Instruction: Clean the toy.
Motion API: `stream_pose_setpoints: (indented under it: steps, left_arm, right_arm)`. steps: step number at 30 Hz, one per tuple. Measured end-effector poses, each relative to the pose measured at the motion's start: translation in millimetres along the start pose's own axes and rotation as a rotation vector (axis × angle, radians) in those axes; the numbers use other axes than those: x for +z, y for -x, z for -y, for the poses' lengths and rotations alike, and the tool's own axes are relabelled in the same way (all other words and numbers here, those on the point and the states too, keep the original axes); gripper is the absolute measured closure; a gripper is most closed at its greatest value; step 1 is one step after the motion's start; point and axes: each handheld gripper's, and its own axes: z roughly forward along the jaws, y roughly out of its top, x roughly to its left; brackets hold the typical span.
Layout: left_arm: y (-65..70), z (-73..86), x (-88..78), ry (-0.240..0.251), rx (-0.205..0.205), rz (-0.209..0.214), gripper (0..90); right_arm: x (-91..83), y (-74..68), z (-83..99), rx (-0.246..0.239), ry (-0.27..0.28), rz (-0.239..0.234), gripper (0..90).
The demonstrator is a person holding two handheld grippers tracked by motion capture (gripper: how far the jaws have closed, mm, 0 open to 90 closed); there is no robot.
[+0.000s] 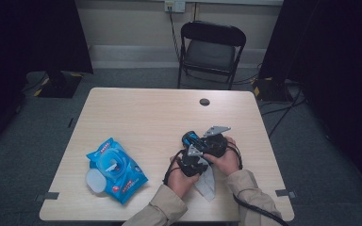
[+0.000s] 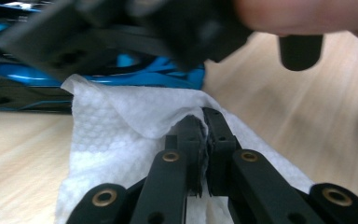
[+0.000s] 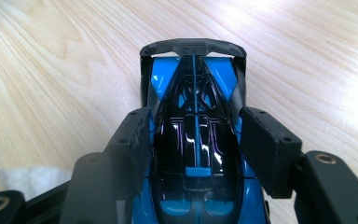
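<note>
1. Slipping is the near risk: the left gripper [image 2: 204, 140], jaws together on a thin white wipe [image 2: 121, 135], could tear or drop it while rubbing.
2. Pressing sideways might twist the toy car [image 3: 193, 140] out of the right gripper [image 3: 196, 154], whose jaws clamp its flanks.
3. Glossy black and blue, the car is held just above the table [image 1: 141, 113].
4. Farther left lies the wipe pack [image 1: 115, 169].
</note>
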Motion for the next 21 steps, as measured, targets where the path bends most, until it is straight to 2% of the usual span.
stream_pose_setpoints:
  steps: [2, 13, 21]
  left_arm:
    - [3.4, 0.3, 1.1, -0.007, 0.021, 0.011, 86.9]
    - [16.5, 4.1, 3.2, -0.013, 0.034, 0.069, 86.9]
    - [26.8, 8.6, -2.9, -0.022, 0.075, 0.112, 86.9]
  right_arm:
    - [-0.1, -0.2, 0.1, 0.003, -0.001, 0.000, 43.3]
    - [-0.2, 0.0, 0.9, 0.004, 0.006, 0.000, 43.3]
    - [-0.9, 0.8, 2.0, 0.010, 0.011, -0.008, 43.3]
